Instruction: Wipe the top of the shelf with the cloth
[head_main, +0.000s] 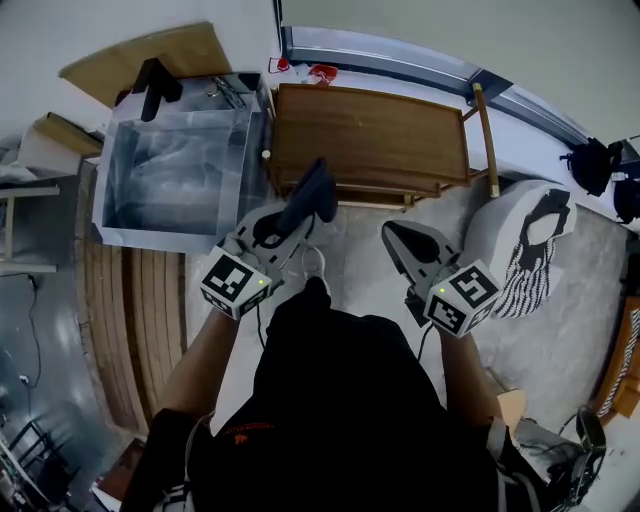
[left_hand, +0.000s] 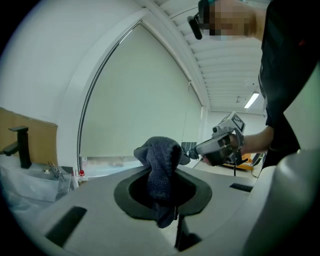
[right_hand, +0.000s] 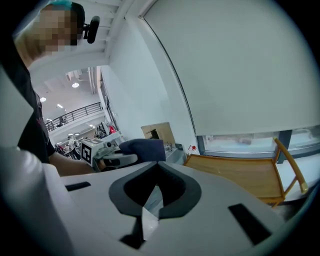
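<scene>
Counting from the left: one clear plastic bin (head_main: 175, 170), standing on the floor just beside the shelf's left edge, with one sheet of brown cardboard (head_main: 150, 55) behind it.

Counting one wooden shelf (head_main: 370, 135) next, showing a flat brown top and one thin wooden rail (head_main: 484, 140) along the right edge.

Counting one cloth (head_main: 312, 192) only. Looking dark blue-grey and coarsely woven, bunched into a soft lump rather than spread flat. Hanging off the floor at the shelf's near left corner and overlapping the near edge in the head view. Not managing to tell whether it is touching the wood.

Counting two tongs, each carrying one cube with square markers. Finding the left tongs (head_main: 295, 218) clenching on the cloth. In the left gripper view, seeing the lump rising past the tips and a shorter tail drooping down between the jaws. Finding the right tongs (head_main: 392, 233) apart from the left pair, hovering in front of the shelf's near edge. Seeing them pressed together with nothing between the jaws, letting only a thin sliver of pale floor show through in the right gripper view.

Counting one white cushion (head_main: 520, 245) with black stripes, lying on the grey floor off the shelf's near right corner.
</scene>
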